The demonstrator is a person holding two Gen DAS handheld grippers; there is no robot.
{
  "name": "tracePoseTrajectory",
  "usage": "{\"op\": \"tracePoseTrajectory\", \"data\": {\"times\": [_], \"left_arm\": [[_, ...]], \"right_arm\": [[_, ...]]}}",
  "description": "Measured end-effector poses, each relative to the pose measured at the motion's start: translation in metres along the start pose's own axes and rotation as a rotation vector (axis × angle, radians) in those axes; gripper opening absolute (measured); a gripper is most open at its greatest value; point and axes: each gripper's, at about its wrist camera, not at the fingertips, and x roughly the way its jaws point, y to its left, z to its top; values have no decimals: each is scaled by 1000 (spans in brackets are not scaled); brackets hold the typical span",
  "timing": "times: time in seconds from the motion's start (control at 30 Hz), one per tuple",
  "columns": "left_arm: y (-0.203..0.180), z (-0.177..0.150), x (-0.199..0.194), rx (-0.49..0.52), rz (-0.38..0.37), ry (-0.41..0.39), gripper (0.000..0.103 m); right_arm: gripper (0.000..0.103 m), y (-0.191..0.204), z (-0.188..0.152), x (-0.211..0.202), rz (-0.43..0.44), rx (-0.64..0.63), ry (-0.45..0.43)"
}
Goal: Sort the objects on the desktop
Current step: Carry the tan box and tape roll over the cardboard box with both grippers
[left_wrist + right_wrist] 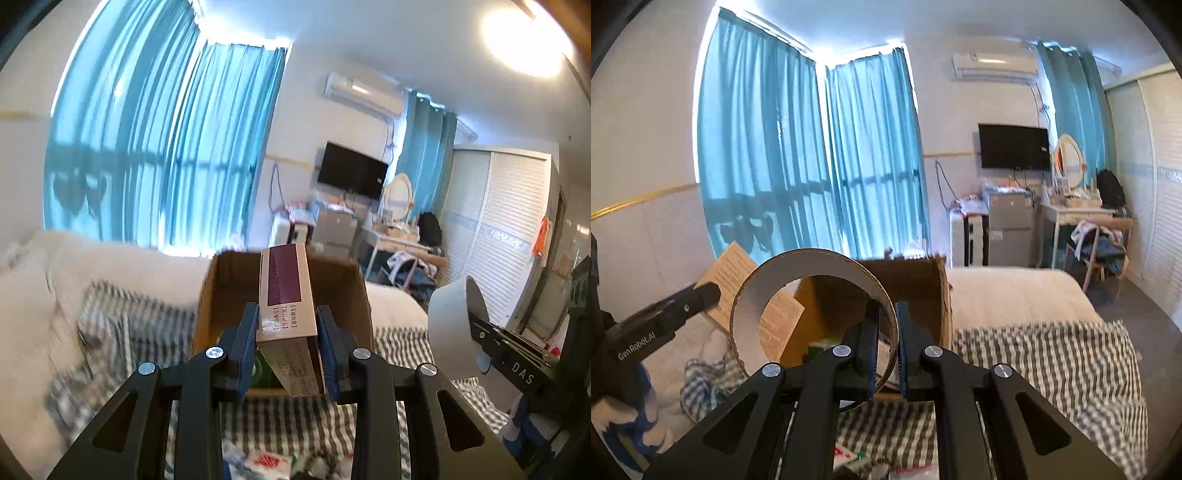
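Above brown cardboard box (354, 291), left tool (287, 328) gripping rectangular carton (286, 295), right tool (887, 332) pinching cardboard ring (783, 269).

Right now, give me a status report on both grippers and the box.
Left gripper shut on a small carton, above the cardboard box. Right gripper shut on a cardboard ring. Nothing blocking the box.

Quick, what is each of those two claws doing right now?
Left gripper: closed on a small box.
Right gripper: closed on the wall of a cardboard ring.
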Motion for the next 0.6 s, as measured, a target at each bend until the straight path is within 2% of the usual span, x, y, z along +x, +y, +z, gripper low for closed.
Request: {"op": "tracePoseTrajectory", "data": {"times": [0.17, 0.33, 0.47, 0.6], "left_arm": [[-3, 36, -4, 47, 7, -66, 31], [-7, 64, 5, 101, 46, -132, 31], [-10, 75, 21, 132, 62, -161, 31], [-3, 71, 47, 134, 70, -153, 31]], "right_arm": [[8, 9, 31, 5, 13, -32, -54], [8, 11, 54, 18, 28, -44, -89], [8, 10, 52, 38, 28, -51, -86], [8, 1, 33, 66, 28, -46, -43]]}}
